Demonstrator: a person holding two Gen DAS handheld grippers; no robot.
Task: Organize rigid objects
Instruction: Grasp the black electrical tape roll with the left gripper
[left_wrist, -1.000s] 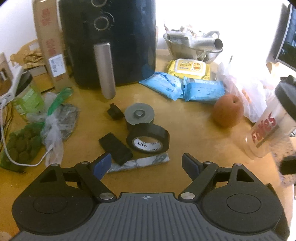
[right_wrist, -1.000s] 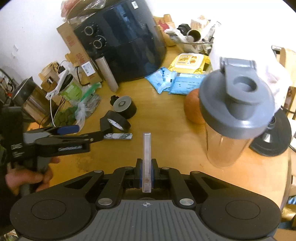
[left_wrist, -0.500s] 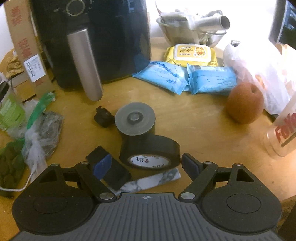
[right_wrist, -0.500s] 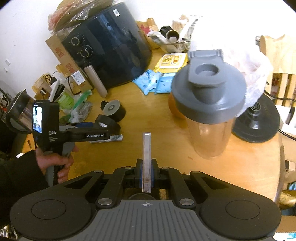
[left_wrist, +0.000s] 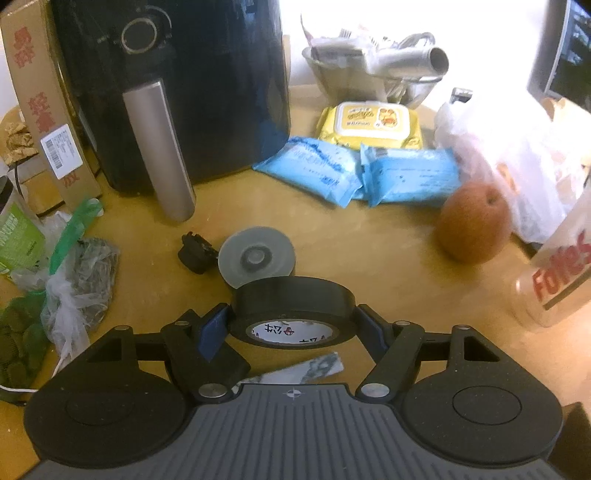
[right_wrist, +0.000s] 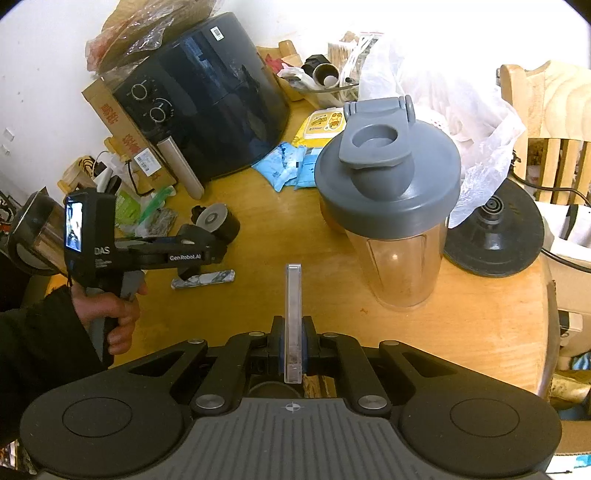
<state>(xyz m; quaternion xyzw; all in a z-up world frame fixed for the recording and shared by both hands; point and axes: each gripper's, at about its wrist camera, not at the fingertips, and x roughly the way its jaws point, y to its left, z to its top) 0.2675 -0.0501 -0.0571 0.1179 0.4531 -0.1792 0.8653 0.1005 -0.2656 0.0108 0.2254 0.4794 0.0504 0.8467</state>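
The left gripper (left_wrist: 291, 325) has its jaws closing around the black tape roll (left_wrist: 291, 308), which lies flat on the desk (left_wrist: 369, 258) between the blue pads (left_wrist: 212, 330). The pads look to be at the roll's rim or just touching it, so I judge the grasp not yet firm. A round, smooth rim pinched off its widest line could squirt forward out of the jaws. Just under the gripper lie a marbled strip (left_wrist: 303, 369) and a dark flat piece (left_wrist: 221, 363); a low fingertip could catch either one and drag it along.

The right gripper (right_wrist: 293, 354) is clenched on a thin clear strip (right_wrist: 293, 317) that stands up edge-on from its pads. Held only near its lower end, the strip could swing or slip if that hand bumps anything.

Just beyond the tape roll stands a grey-topped roll (left_wrist: 256, 256), close behind it or touching, I cannot tell which. A forward shove would knock it into the small black plug (left_wrist: 195, 253) beside it. Further right, the clear shaker bottle (right_wrist: 391, 206) stands tall and looks empty, so a swing of either gripper could tip it. The pear (left_wrist: 474, 225) could roll if nudged.
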